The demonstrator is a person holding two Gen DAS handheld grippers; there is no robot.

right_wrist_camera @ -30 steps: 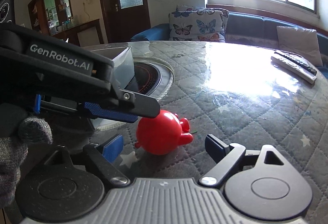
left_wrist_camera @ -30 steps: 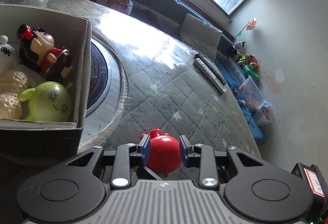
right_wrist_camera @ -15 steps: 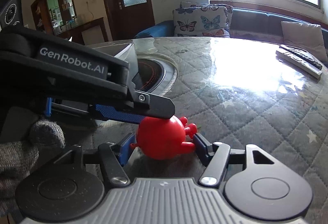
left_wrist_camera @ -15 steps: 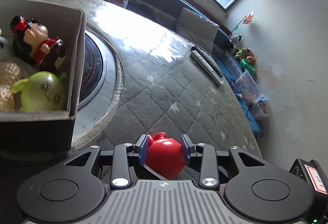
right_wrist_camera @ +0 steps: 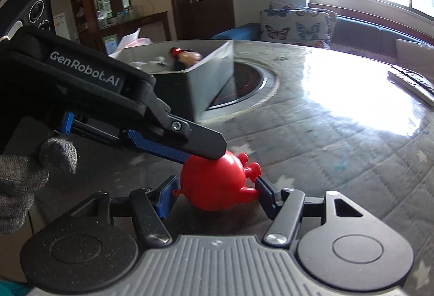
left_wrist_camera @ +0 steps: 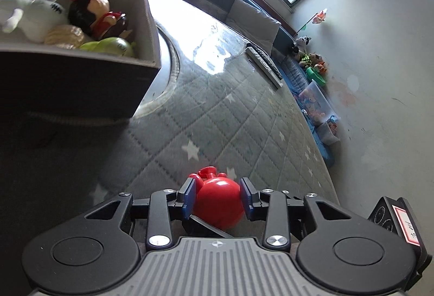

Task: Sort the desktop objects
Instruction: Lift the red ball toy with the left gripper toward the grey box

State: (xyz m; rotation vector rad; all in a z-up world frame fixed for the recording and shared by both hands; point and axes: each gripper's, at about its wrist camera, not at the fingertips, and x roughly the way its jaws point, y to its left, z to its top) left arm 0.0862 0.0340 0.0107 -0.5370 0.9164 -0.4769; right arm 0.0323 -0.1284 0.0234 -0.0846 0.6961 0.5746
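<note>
A round red toy [left_wrist_camera: 218, 199] sits between the blue pads of my left gripper [left_wrist_camera: 217, 194], which is shut on it just above the quilted table. In the right wrist view the same red toy [right_wrist_camera: 214, 183] also lies between the pads of my right gripper [right_wrist_camera: 215, 194], which is closed in on its sides. The left gripper's finger [right_wrist_camera: 190, 142] presses on the toy from above left. A grey box [left_wrist_camera: 81, 71] at the upper left holds a white plush [left_wrist_camera: 29, 14], a doll [left_wrist_camera: 95, 14] and a green toy [left_wrist_camera: 111, 45].
A round hob [right_wrist_camera: 244, 87] is set in the table beside the box [right_wrist_camera: 195, 84]. Two remotes [left_wrist_camera: 264, 65] lie near the far edge of the table. A sofa with butterfly cushions [right_wrist_camera: 295, 25] stands behind. Toys and a plastic bin [left_wrist_camera: 314, 100] sit on the floor to the right.
My right gripper has closed from wide open onto the red toy. Both grippers with the toy have shifted, so the box now looks higher and closer in the left view.
</note>
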